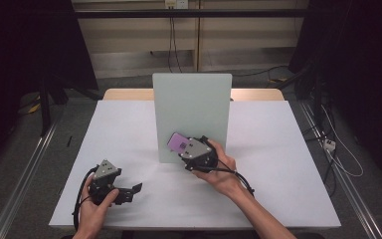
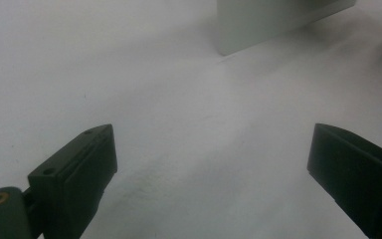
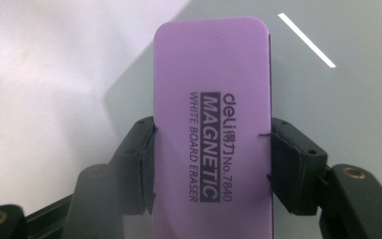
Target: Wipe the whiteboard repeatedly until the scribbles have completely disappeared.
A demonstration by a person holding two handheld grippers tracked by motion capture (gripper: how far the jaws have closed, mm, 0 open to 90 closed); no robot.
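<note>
Purple whiteboard eraser (image 3: 211,124) sits clamped by its long edges between the jaws of the right gripper (image 1: 191,149), held against the lower near face of the upright pale green board (image 1: 191,107) at the table's (image 1: 278,149) centre. Left gripper (image 1: 129,191) rests low over the near-left of the table, jaws wide apart with only bare tabletop between them.

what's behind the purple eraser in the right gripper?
The upright whiteboard panel stands behind the purple magnetic eraser, which the right gripper clamps by its sides. The eraser's underside and any contact are covered.
</note>
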